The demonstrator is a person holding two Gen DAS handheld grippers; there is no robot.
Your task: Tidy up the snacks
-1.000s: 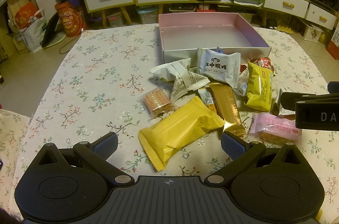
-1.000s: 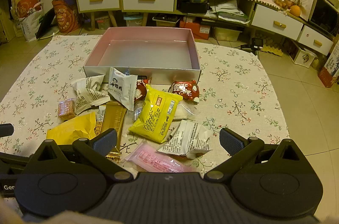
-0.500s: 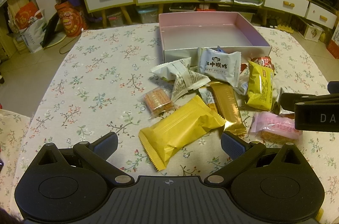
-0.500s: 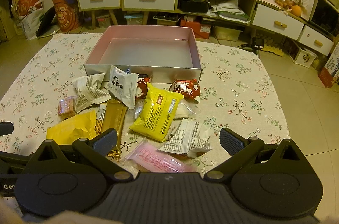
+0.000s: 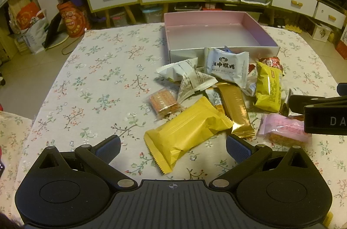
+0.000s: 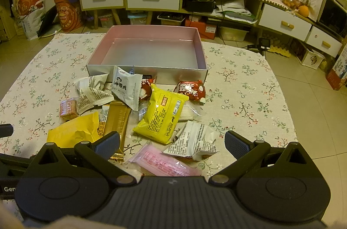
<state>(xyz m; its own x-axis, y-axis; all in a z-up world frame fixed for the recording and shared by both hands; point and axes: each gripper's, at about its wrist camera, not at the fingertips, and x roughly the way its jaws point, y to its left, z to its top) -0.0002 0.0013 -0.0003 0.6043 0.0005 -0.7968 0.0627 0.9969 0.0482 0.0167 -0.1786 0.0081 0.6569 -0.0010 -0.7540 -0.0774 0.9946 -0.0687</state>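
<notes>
Left wrist view: your left gripper [image 5: 173, 147] stands spread wide, holding nothing; the plain yellow packet [image 5: 187, 131] lies just ahead between its fingers. The pink box [image 5: 219, 34] beyond is empty.

Right wrist view: your right gripper [image 6: 172, 143] is likewise parted and unloaded, the pink wrapper [image 6: 164, 164] directly below. Every snack remains outside; sorting appears not begun.

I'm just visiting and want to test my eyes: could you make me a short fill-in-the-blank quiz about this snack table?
1. The pink box has ____ snacks inside it.
2. The snack pile lies on a tablecloth printed with ____.
3. The jaws of both grippers, left and right, are ____.

Missing words: no; flowers; open
</notes>
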